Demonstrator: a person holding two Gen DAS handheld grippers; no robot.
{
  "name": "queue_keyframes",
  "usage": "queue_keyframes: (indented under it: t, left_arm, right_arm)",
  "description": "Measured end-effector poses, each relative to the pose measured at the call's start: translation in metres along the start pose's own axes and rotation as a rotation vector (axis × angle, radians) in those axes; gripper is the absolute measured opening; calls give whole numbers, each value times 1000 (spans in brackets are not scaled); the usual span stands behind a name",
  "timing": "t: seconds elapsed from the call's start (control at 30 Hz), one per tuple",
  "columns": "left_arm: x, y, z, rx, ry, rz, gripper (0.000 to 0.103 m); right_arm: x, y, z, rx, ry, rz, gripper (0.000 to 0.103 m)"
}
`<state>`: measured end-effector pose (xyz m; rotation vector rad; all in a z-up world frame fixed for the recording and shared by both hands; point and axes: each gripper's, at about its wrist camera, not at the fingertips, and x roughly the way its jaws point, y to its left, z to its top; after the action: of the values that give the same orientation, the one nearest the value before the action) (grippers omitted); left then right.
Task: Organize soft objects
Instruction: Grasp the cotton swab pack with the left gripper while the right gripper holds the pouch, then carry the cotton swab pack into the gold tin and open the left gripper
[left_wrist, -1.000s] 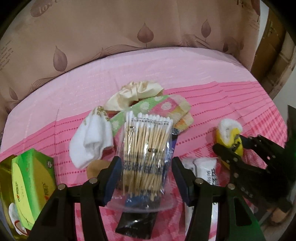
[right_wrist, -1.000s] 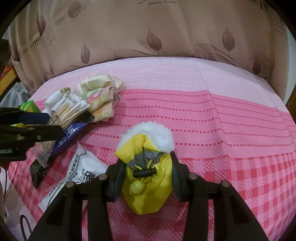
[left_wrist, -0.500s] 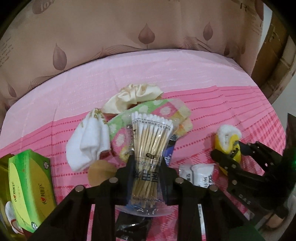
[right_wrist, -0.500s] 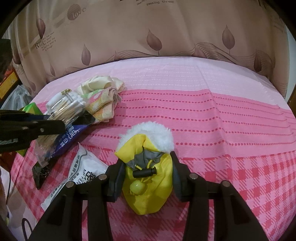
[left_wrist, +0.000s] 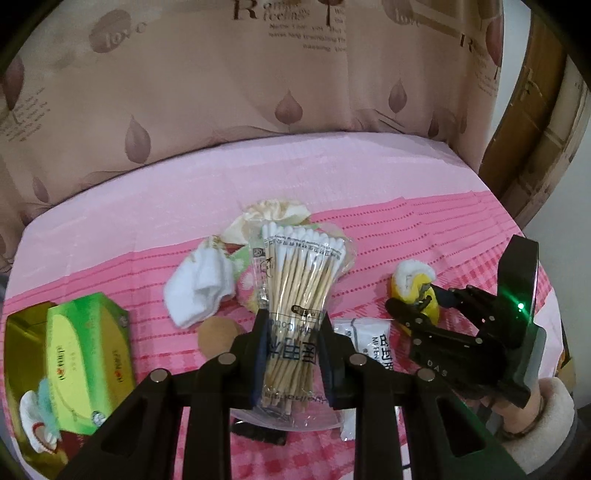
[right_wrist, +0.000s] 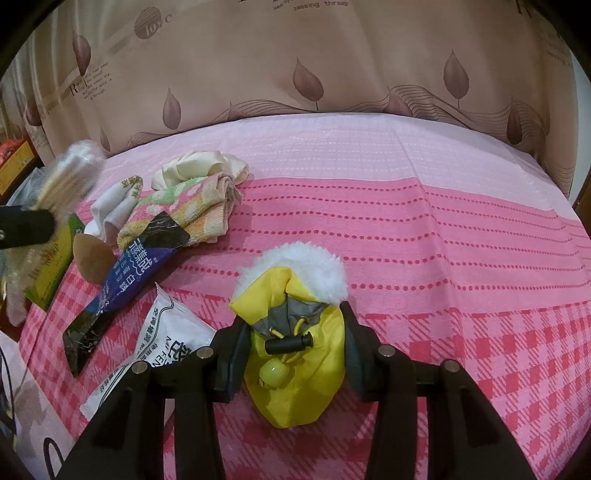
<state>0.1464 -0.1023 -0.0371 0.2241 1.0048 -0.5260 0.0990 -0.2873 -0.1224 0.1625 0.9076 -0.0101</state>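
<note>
My left gripper (left_wrist: 291, 332) is shut on a clear bag of cotton swabs (left_wrist: 295, 288) and holds it lifted above the pink cloth. My right gripper (right_wrist: 293, 325) is shut on a yellow drawstring pouch with white fleece trim (right_wrist: 295, 332), which rests on the cloth; the pouch also shows at the right of the left wrist view (left_wrist: 415, 286). Behind lie a white sock (left_wrist: 199, 284), a cream scrunchie (right_wrist: 201, 168) and a flowered towel (right_wrist: 188, 206). The lifted swab bag shows blurred at the far left of the right wrist view (right_wrist: 66, 177).
A green tissue box (left_wrist: 88, 358) stands at the left edge. A dark blue sachet (right_wrist: 122, 280), a white packet (right_wrist: 155, 339) and a round tan pad (right_wrist: 90, 260) lie on the pink table cover (right_wrist: 443, 240). A leaf-print curtain (right_wrist: 295, 55) hangs behind.
My left gripper closed on the swab bag and lifted it off the cloth, uncovering the blue sachet. My right gripper has stayed shut on the yellow pouch.
</note>
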Motion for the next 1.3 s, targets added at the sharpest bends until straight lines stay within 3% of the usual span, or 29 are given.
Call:
queue_keyframes:
  t: [0.4,0.87,1.3]
  left_arm:
    - [-37,43,-10,-48,-32,89,24]
    - [-70,154,-30,-189,-43,262,24]
    - [-65,243,-58,-313,20,376,24]
  right_arm:
    - [1,0,0,-7,0,-7,42]
    - [3,1,0,-12,0,-12,42]
    - [3,1,0,-16,0,-15,42]
